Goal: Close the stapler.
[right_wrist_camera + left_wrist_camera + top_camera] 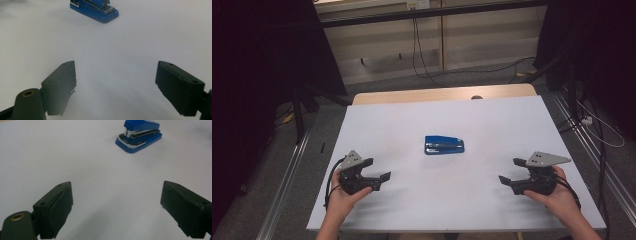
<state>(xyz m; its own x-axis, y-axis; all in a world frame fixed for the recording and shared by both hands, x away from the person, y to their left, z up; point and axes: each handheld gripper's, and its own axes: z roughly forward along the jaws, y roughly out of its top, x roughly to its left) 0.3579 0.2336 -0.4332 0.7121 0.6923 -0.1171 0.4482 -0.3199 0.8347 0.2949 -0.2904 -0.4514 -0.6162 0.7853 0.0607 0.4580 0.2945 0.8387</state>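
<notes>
High view: the blue stapler lies near the centre of the white counter. The left tongs sit at its 8 o'clock, the right tongs at its 4 o'clock, both well apart from it.

Left gripper view: jaws apart, nothing between them; stapler at 1 o'clock (lying flat).

Right gripper view: jaws apart, empty; stapler at 11 o'clock.
</notes>
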